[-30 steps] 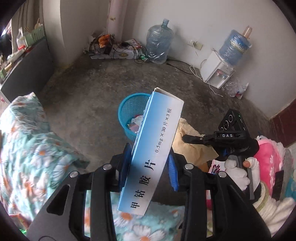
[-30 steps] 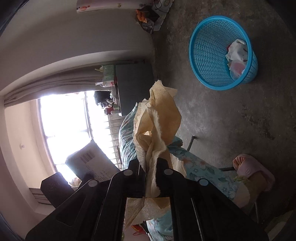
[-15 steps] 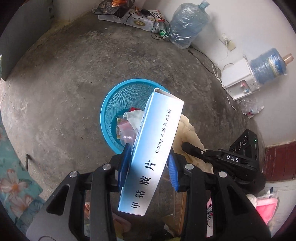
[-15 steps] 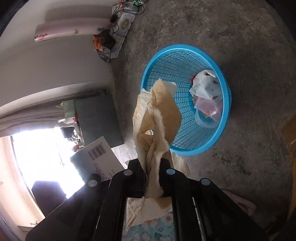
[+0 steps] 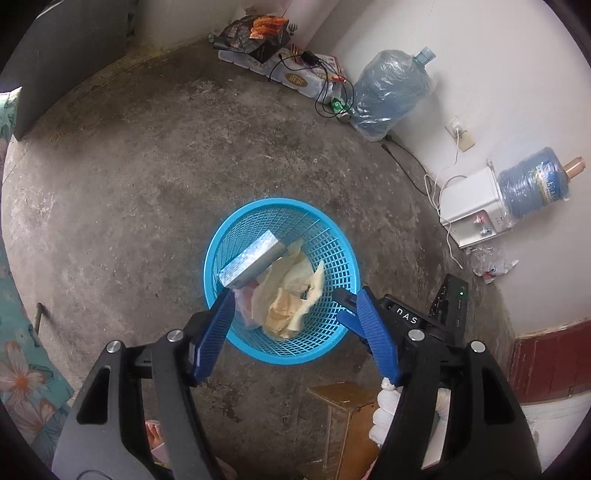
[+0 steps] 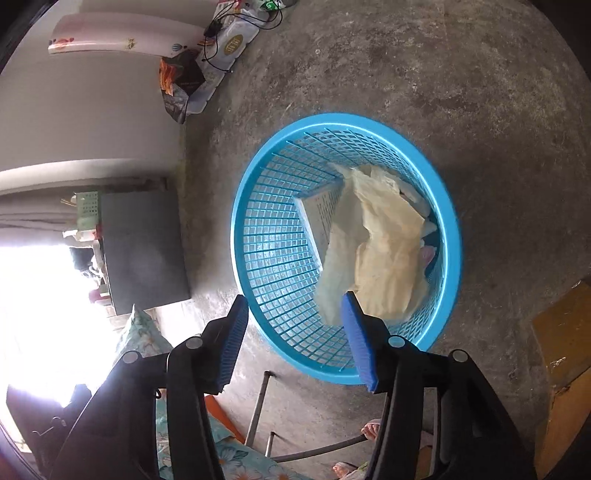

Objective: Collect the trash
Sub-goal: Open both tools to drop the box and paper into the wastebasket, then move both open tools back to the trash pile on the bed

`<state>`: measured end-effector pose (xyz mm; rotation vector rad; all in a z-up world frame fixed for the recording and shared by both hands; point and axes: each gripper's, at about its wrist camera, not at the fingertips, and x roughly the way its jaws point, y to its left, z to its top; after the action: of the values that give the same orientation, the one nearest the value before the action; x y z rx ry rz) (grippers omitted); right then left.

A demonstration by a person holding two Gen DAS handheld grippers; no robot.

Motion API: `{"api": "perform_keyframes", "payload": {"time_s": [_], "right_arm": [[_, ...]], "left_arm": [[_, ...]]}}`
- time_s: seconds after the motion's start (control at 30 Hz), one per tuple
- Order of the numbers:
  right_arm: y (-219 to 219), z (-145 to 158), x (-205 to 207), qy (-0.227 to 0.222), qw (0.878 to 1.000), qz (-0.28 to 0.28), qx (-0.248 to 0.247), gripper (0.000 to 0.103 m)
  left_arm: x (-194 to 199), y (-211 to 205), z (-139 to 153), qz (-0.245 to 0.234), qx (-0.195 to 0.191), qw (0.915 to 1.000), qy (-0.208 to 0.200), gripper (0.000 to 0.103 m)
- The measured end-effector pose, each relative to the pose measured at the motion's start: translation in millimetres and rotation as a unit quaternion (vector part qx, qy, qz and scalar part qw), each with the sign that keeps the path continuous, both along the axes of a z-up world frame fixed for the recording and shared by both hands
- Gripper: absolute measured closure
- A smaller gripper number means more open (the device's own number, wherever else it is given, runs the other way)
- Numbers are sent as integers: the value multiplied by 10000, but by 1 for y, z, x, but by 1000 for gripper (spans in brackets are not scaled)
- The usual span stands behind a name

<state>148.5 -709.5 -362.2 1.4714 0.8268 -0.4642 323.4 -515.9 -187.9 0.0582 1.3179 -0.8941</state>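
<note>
Concrete floor [image 5: 147,177] around the basket looks bare of loose litter near it. What sits along the far wall reads as stored stuff, not trash for certain: wrapped water jug [image 5: 391,92], dispenser with bottle [image 5: 476,206], snack bags and cables [image 5: 266,33]. A crumpled clear wrapper [image 5: 491,260] lies on the floor by the dispenser; that could be a candidate for pickup.

Blue mesh wastebasket [image 5: 343,266] stands upright on the floor, directly below both grippers. Contents so far: crumpled tan paper [image 5: 288,291], a white medicine box [image 5: 255,258] tilted against the inner wall and blurred, so I judge it may not have settled, plus something pink [image 5: 245,302] underneath. In the right wrist view the tan paper [image 6: 384,251] lies over most of the pile, with the box [image 6: 317,218] beside it.

Left gripper [image 5: 295,325]: jaws opening, nothing between the blue pads, box already down in the basket. Right gripper [image 6: 291,332]: jaws opening, also empty; the paper is below it, clear of the pads. A gloved hand [image 5: 384,417] shows on the right unit in the left wrist view.

Status: this drop looks done, both items are binned. Left to do: go for the next pieces. Can't tell how much remains; little of the room shows.
</note>
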Motion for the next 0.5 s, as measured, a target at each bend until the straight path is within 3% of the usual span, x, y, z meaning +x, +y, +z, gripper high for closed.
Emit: {"api": "perform_keyframes", "payload": {"time_s": [0.2,0.37,0.5], "right_arm": [[4,32,-22,-337,9987,40,-389,50],[26,90,-41,-708,9919,424,-964,50],[58,152,-55,-1035,9754,921,-1713,46]], "left_arm": [[-23,41,64,2,-620,9978,-232,38],[-56,88,126,-50,-1065,9920,-680,37],[-92,141,171,175,-1432,9821,-1209,31]]}}
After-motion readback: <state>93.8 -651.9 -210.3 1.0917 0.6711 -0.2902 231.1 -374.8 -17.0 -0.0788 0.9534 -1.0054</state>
